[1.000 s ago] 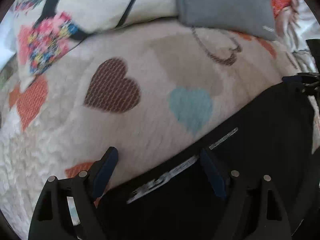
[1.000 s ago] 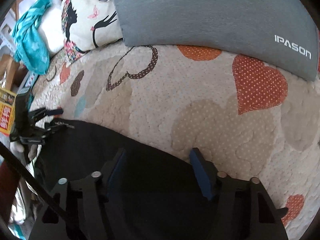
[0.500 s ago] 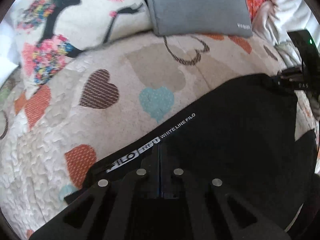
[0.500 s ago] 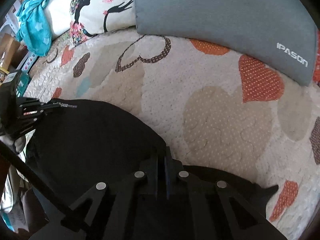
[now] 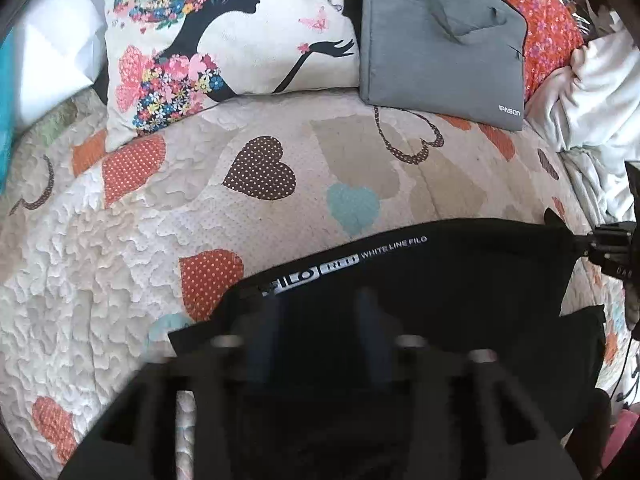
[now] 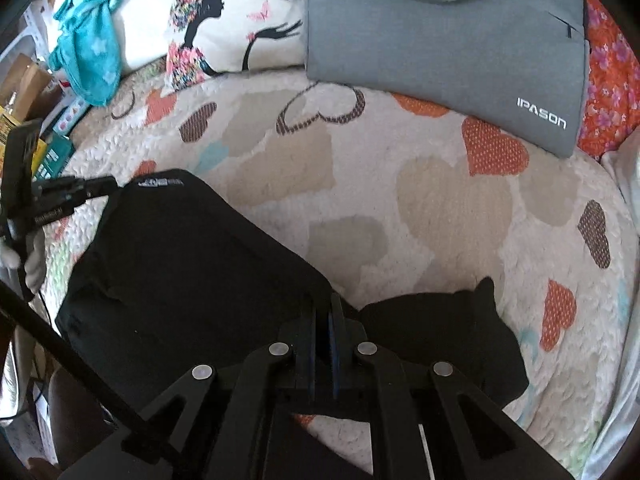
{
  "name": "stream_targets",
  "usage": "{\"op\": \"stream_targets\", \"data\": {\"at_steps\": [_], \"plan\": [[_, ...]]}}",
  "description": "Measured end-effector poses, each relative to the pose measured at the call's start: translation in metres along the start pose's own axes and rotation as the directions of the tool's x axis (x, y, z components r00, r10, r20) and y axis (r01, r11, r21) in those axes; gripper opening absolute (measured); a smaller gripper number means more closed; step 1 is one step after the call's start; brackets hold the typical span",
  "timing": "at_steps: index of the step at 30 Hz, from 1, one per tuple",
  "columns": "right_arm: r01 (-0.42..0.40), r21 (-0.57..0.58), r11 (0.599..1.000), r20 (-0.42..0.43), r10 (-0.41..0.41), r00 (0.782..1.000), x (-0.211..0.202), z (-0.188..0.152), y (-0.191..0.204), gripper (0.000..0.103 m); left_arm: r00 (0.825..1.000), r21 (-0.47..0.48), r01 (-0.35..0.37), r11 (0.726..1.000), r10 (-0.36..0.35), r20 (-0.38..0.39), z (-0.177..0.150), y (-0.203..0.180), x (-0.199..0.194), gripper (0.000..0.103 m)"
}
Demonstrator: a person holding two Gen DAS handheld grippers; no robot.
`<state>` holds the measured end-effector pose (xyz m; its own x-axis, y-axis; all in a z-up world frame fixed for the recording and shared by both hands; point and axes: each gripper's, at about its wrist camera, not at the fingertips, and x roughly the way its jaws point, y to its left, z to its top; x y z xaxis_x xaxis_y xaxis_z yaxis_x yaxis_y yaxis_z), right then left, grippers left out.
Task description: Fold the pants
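The black pants (image 5: 420, 280) lie on the heart-pattern quilt (image 5: 160, 240) of the bed, below the grey laptop bag (image 5: 440, 40), and they are already doubled over once, I think. The edge with the white printed label (image 5: 344, 262) is turned toward the bag.

My left gripper (image 5: 320, 328) is over the label edge. It is blurred in its own view, but the two blue pads stand apart with dark cloth showing between them, so I take it as released. From the right wrist view, my left gripper points at the label corner, yet I cannot tell if it touches.

My right gripper (image 6: 322, 320) is clenched on the corner of the pants that is nearest to it, the jaws nearly together with cloth pinched between.

The risk I see is this: only one corner is held now. If I pull with the right side alone, the folded layers may slide and the edge near the bag may go crooked. Also the loose black flap (image 6: 460, 320), on the side of my right gripper away from the label, can bunch under the fold.
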<state>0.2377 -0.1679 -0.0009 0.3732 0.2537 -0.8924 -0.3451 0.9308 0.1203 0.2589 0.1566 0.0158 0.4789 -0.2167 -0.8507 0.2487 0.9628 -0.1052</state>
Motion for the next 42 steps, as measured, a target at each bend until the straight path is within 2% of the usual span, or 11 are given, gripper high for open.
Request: {"op": "stream_targets", "data": {"at_steps": [3, 8, 12, 13, 15, 16, 17, 19, 31, 38, 42], "plan": [[-0.003, 0.018, 1.0, 0.0, 0.003, 1.0, 0.003, 0.003, -0.005, 0.005, 1.0, -0.093, -0.007, 0.996, 0.008, 0.009, 0.005, 0.03, 0.005, 0.055], [-0.026, 0.056, 0.998, -0.015, 0.027, 1.0, 0.012, 0.006, -0.018, 0.006, 1.0, -0.334, -0.007, 0.943, 0.007, -0.002, -0.015, 0.106, 0.02, 0.06], [-0.04, 0.077, 0.996, -0.027, 0.042, 0.999, 0.023, 0.008, -0.023, 0.006, 0.998, -0.313, 0.021, 0.949, -0.041, -0.057, -0.024, 0.109, 0.043, 0.062], [-0.04, 0.079, 0.996, -0.028, 0.042, 0.999, 0.026, 0.008, -0.024, 0.006, 0.998, -0.296, 0.021, 0.955, -0.037, -0.049, -0.023, 0.105, 0.044, 0.071], [-0.041, 0.088, 0.995, -0.031, 0.044, 0.999, 0.029, 0.009, -0.026, 0.006, 0.997, -0.284, 0.064, 0.957, -0.077, -0.033, -0.018, 0.096, 0.05, 0.074], [-0.04, 0.091, 0.995, -0.032, 0.043, 0.999, 0.03, 0.009, -0.026, 0.006, 0.994, -0.28, 0.083, 0.956, -0.098, -0.039, -0.016, 0.091, 0.053, 0.068], [-0.039, 0.093, 0.995, -0.033, 0.042, 0.999, 0.031, 0.009, -0.026, 0.006, 0.993, -0.267, 0.09, 0.959, -0.106, -0.048, -0.014, 0.084, 0.054, 0.035], [-0.039, 0.103, 0.994, -0.03, 0.042, 0.999, 0.032, 0.008, -0.027, 0.006, 0.996, -0.217, 0.063, 0.974, -0.076, -0.052, -0.009, 0.07, 0.051, 0.006], [-0.045, 0.105, 0.993, 0.052, 0.04, 0.998, -0.021, -0.014, -0.01, 0.006, 0.985, -0.159, 0.124, 0.979, -0.101, 0.141, -0.033, 0.039, -0.057, 0.006], [-0.055, 0.104, 0.993, 0.052, 0.05, 0.997, -0.058, -0.073, 0.007, 0.006, 0.97, -0.118, 0.155, 0.981, -0.128, 0.209, -0.083, 0.011, -0.119, 0.003], [-0.064, 0.103, 0.993, 0.015, 0.062, 0.998, -0.07, -0.121, 0.018, 0.006, 0.969, -0.112, 0.164, 0.98, -0.139, 0.204, -0.131, 0.003, -0.14, 0.003]]}}
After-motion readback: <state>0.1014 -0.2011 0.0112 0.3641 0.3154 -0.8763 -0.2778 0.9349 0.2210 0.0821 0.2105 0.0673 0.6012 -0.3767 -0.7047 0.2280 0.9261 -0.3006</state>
